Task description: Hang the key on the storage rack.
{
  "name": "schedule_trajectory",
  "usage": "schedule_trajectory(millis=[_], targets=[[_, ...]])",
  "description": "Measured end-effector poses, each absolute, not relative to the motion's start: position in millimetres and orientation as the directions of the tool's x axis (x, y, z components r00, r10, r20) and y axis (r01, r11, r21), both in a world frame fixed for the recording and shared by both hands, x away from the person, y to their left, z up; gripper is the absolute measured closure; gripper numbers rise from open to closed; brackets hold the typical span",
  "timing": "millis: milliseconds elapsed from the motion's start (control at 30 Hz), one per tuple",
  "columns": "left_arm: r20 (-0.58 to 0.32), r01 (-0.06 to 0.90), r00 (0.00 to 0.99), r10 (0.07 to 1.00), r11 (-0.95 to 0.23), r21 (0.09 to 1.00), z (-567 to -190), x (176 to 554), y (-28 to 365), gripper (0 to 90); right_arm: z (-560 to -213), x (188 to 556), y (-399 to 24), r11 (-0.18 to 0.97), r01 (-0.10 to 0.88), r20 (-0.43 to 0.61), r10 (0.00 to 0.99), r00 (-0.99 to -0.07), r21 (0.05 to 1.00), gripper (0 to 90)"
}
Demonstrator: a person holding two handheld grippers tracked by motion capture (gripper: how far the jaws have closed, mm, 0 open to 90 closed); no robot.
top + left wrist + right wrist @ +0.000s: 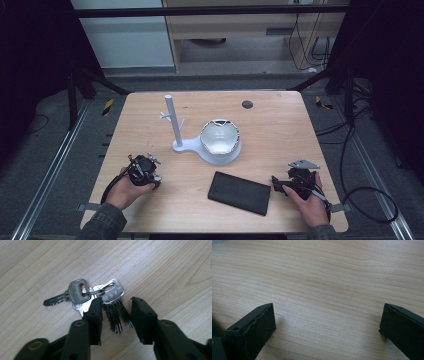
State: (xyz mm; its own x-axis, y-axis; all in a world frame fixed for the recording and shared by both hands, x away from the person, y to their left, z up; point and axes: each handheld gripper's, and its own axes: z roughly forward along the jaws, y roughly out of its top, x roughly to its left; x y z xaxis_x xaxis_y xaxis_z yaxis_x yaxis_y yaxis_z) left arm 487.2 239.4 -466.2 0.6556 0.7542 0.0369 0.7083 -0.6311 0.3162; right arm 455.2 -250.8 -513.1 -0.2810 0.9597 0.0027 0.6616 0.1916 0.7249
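On your tabletop (280,130), light wood grain: a white stand (176,131) with an upright post and small side pegs, just left of centre. Touching its base at 3 o'clock, a white bowl (220,137). At 6 o'clock from the bowl, a flat black case (239,192), lying askew. Small dark disc (247,104) toward 12.

A wooden table (280,125) bears a white stand (175,125), a bowl (220,136) and a black case (239,192); 2 hand-held grippers (145,170) (292,181) rest near its front edge.
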Motion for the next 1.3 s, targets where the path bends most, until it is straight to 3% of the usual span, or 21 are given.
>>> schedule_trajectory(millis=[167,400,833,933,967,1133,1200,1267,1300], targets=[[0.023,0.700,0.676,0.737,-0.651,0.295,-465.3,491.5,242.6,79.5,-513.1,455.2,-250.7,0.190,0.662,0.004,0.960,-0.280,0.725,0.4],[0.024,0.680,0.699,0.715,-0.674,0.288,-460.4,492.2,242.5,83.2,-513.1,455.2,-250.8,0.192,0.662,0.003,0.960,-0.281,0.725,0.4],[0.035,0.672,0.714,0.699,-0.699,0.243,-460.4,495.1,243.8,83.2,-513.1,455.1,-250.8,0.193,0.662,0.001,0.960,-0.281,0.725,0.4],[0.026,0.682,0.700,0.714,-0.679,0.273,-458.5,493.9,243.9,78.6,-513.1,455.1,-250.8,0.193,0.662,0.001,0.960,-0.281,0.725,0.4],[0.029,0.683,0.698,0.716,-0.677,0.276,-458.8,493.5,243.3,71.4,-513.1,455.1,-250.7,0.192,0.662,0.002,0.960,-0.280,0.725,0.4],[0.025,0.689,0.695,0.718,-0.676,0.262,-464.5,495.9,242.9,64.2,-513.1,455.0,-250.6,0.191,0.662,0.002,0.960,-0.280,0.724,0.4],[0.015,0.689,0.697,0.717,-0.674,0.266,-464.3,497.9,243.8,67.5,-513.1,455.0,-250.6,0.192,0.662,0.002,0.960,-0.280,0.725,0.4],[0.006,0.683,0.708,0.707,-0.686,0.252,-463.9,498.1,243.1,79.5,-513.1,455.0,-250.6,0.192,0.662,0.002,0.960,-0.280,0.725,0.4],[0.004,0.680,0.712,0.702,-0.691,0.245,-463.5,498.2,242.4,79.8,-513.1,454.9,-250.6,0.192,0.662,0.002,0.960,-0.280,0.725,0.4]])
